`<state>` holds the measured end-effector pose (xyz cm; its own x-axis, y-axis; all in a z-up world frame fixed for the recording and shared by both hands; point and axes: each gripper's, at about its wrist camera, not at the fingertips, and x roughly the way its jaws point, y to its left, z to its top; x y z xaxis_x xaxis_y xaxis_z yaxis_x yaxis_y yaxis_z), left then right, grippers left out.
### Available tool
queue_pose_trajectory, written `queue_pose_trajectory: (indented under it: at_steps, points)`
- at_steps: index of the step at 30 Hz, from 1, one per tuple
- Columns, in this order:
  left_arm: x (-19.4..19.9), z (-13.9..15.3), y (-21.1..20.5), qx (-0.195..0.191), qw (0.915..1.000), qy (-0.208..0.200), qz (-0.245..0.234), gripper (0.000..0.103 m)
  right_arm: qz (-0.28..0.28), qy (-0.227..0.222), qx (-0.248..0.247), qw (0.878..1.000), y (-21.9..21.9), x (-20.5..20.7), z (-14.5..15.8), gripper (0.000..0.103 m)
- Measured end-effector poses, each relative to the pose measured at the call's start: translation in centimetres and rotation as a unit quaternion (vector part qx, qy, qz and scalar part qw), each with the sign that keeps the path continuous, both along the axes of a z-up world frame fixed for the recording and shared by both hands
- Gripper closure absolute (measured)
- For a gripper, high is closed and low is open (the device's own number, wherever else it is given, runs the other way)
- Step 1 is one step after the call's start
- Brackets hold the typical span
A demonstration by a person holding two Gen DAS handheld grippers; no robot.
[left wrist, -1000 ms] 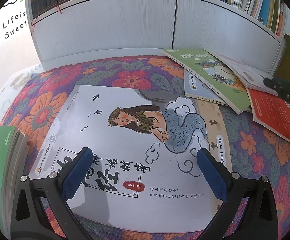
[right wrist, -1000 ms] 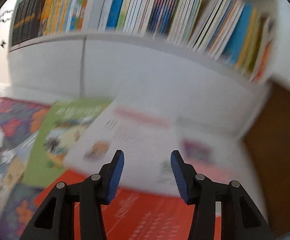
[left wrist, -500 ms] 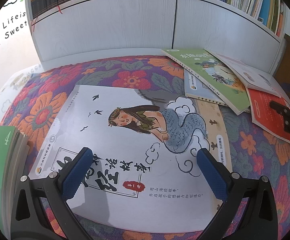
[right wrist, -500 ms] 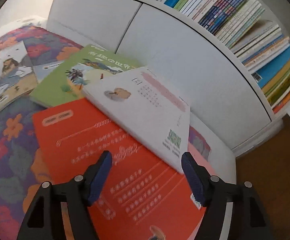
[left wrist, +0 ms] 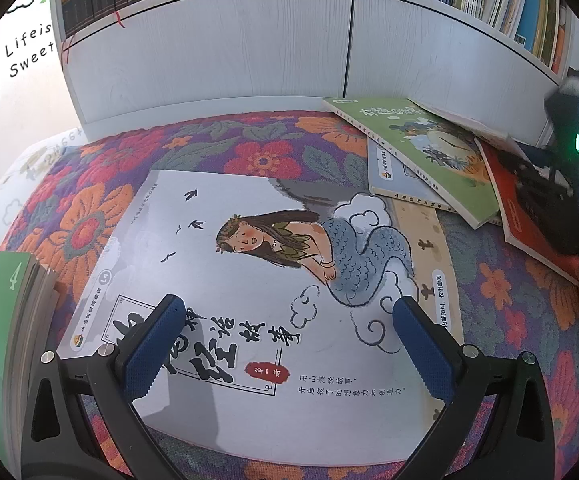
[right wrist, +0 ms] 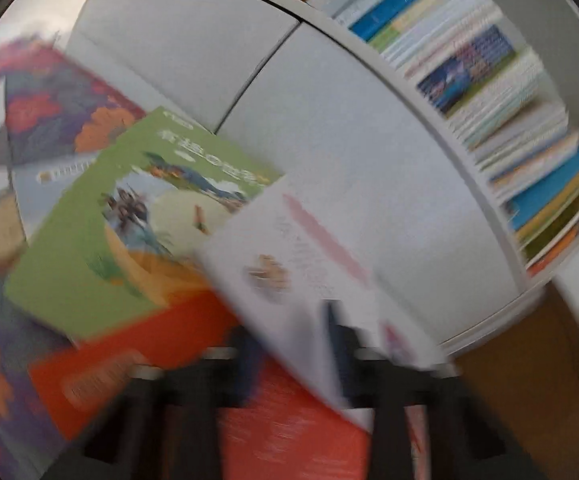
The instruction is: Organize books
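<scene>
Low in the blurred right wrist view our right gripper [right wrist: 293,344] has just closed its jaws on the white book's [right wrist: 289,264] corner above the red book [right wrist: 289,432], while our left gripper [left wrist: 285,344] hangs open over the mermaid book [left wrist: 249,280] at centre frame on the floral rug [left wrist: 89,216].

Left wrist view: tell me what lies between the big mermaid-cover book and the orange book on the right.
In the left wrist view, between the mermaid book and the orange book lie a pale blue book and, overlapping it, a green book, on the floral rug.
</scene>
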<state>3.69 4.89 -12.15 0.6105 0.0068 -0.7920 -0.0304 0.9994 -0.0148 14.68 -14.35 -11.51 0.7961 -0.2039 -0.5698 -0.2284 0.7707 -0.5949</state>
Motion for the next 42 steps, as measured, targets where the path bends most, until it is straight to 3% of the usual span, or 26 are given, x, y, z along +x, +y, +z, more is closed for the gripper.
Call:
queue_pose_trajectory:
  at_steps: [2, 4, 5, 7, 11, 14, 19, 20, 21, 23, 25, 26, 27, 29, 30, 31, 33, 34, 35, 39, 42]
  points:
    - [0.0, 0.0, 0.0, -0.001, 1.0, 0.0, 0.0, 0.0, -0.025, 0.033, 0.121, 0.992, -1.5, 1.1, 1.7, 0.086]
    - [0.0, 0.0, 0.0, -0.003, 1.0, 0.001, -0.003, 0.0, -0.036, 0.057, 0.224, 0.972, -3.1, 1.8, 3.4, 0.086]
    - [0.0, 0.0, 0.0, -0.004, 1.0, 0.001, -0.004, 0.0, -0.033, 0.072, 0.283, 0.956, -4.1, 1.9, 4.2, 0.086]
    - [-0.1, 0.2, 0.0, -0.005, 0.9999, 0.006, -0.009, 0.001, -0.031, 0.101, 0.396, 0.912, -6.3, 1.5, 5.7, 0.086]
    - [-0.8, 1.3, 0.2, -0.059, 0.9979, 0.018, -0.02, 0.005, -0.007, 0.125, 0.499, 0.858, -7.7, -1.6, 8.0, 0.086]
    - [-2.0, 3.5, 0.3, -0.076, 0.9969, 0.009, -0.016, 0.006, 0.005, 0.161, 0.582, 0.797, -8.7, -4.8, 9.1, 0.086]
    - [-5.8, 7.2, -0.2, -0.064, 0.9977, -0.006, -0.02, 0.006, -0.002, 0.196, 0.714, 0.672, -11.3, -11.7, 9.0, 0.086]
    - [-6.6, 7.6, -0.4, -0.064, 0.9977, -0.004, -0.021, 0.005, -0.009, 0.203, 0.728, 0.655, -11.7, -12.8, 8.7, 0.086]
    - [-7.3, 7.8, -0.7, -0.064, 0.9976, 0.001, -0.025, 0.005, -0.013, 0.211, 0.733, 0.646, -11.8, -13.6, 8.5, 0.086]
    - [-8.4, 7.4, -1.5, -0.069, 0.9967, 0.023, -0.036, 0.005, -0.058, 0.218, 0.724, 0.652, -12.6, -16.5, 7.2, 0.087]
    - [-9.2, 6.5, -2.4, -0.079, 0.9949, 0.044, -0.044, 0.005, -0.084, 0.241, 0.722, 0.643, -13.1, -18.7, 5.3, 0.087]
    - [-9.4, 6.0, -2.7, -0.083, 0.9942, 0.052, -0.045, 0.006, -0.101, 0.258, 0.71, 0.647, -13.1, -19.8, 4.2, 0.086]
    - [-9.5, 5.4, -3.1, -0.087, 0.9931, 0.063, -0.047, 0.006, -0.125, 0.273, 0.684, 0.665, -13.1, -20.8, 3.1, 0.086]
    - [-10.0, 4.1, -4.0, -0.099, 0.9899, 0.086, -0.053, 0.006, -0.123, 0.288, 0.671, 0.672, -12.9, -22.2, 1.3, 0.086]
    - [-10.4, 3.5, -4.3, -0.105, 0.9884, 0.095, -0.054, 0.006, -0.136, 0.304, 0.644, 0.689, -12.8, -23.1, 0.6, 0.086]
    - [-10.8, 2.9, -4.5, -0.11, 0.9874, 0.101, -0.053, 0.006, -0.141, 0.318, 0.627, 0.697, -12.7, -23.7, 0.1, 0.086]
    - [-11.5, 2.1, -4.7, -0.111, 0.9866, 0.11, -0.047, 0.006, -0.135, 0.331, 0.615, 0.703, -13.1, -24.7, -0.1, 0.086]
    - [-11.7, 1.7, -4.6, -0.109, 0.9866, 0.115, -0.04, 0.006, -0.131, 0.33, 0.606, 0.712, -13.3, -25.1, 0.2, 0.086]
    - [-11.9, 1.3, -4.6, -0.106, 0.9867, 0.118, -0.034, 0.006, -0.131, 0.32, 0.584, 0.734, -13.6, -25.3, 1.1, 0.086]
    - [-12.2, 0.8, -5.1, -0.079, 0.9908, 0.108, -0.019, 0.005, -0.091, 0.247, 0.467, 0.844, -12.4, -23.0, 5.2, 0.084]
    - [-12.2, 0.8, -5.6, -0.071, 0.9915, 0.107, -0.021, 0.005, -0.063, 0.246, 0.428, 0.867, -10.3, -19.9, 5.5, 0.078]
